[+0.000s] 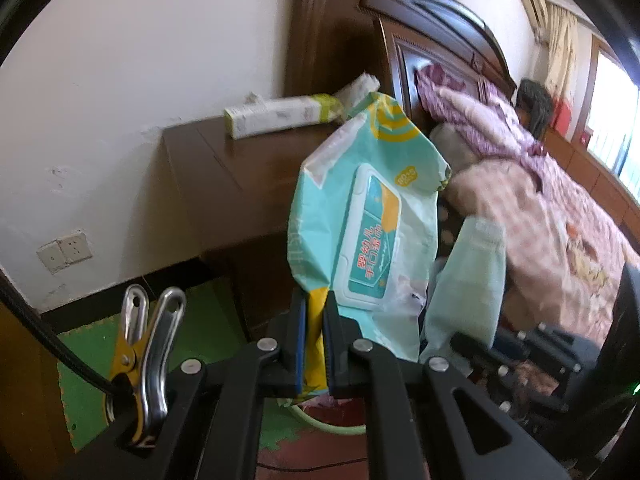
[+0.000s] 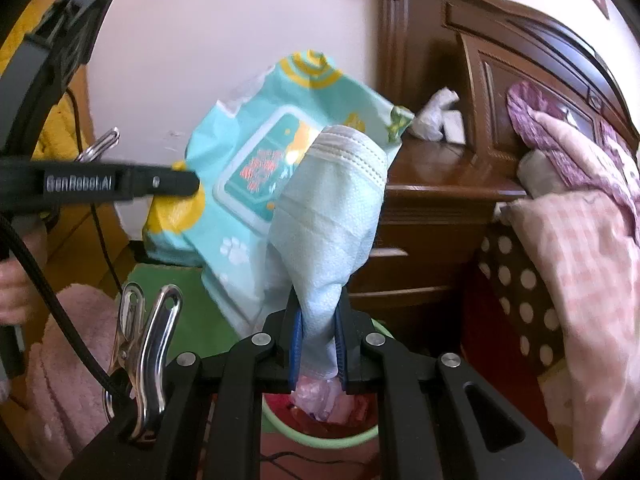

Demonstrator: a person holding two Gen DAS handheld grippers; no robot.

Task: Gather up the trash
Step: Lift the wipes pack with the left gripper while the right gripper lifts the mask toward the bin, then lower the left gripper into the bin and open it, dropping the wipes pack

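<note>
Holding two pieces of trash above the green-rimmed bin [image 2: 320, 438], which serves as the landmark here. Left gripper [image 1: 316, 340] clamping on the yellow corner of the wet-wipes pack [image 1: 368, 216], fingers nearly together with only the thin film between them. Right gripper [image 2: 318, 340] pinching shut on the gathered end of the pale blue face mask [image 2: 332, 216].

Judging the handling: wipes pack looking crumpled and slack, so probably near empty, light, floppy, with slick plastic film likely to slide under a weak pinch; stiff white flip lid being the only rigid part. Gripping at the sealed corner seam, as now, or at the lid edge, seeming safest. Mask looking soft, nearly weightless, non-fragile; bunching the fabric as now giving a secure hold.

Orientation: pack standing with its long axis running up and away from the bin, yellow-striped top end pointing up toward the nightstand [image 1: 240, 176], lid facing the left camera. Mask rising likewise from above the bin, stitched hem uppermost, just beside the pack on the bed's [image 2: 580, 240] side, overlapping it in the right view.

Both items hanging over the bin, not yet inside it.
</note>
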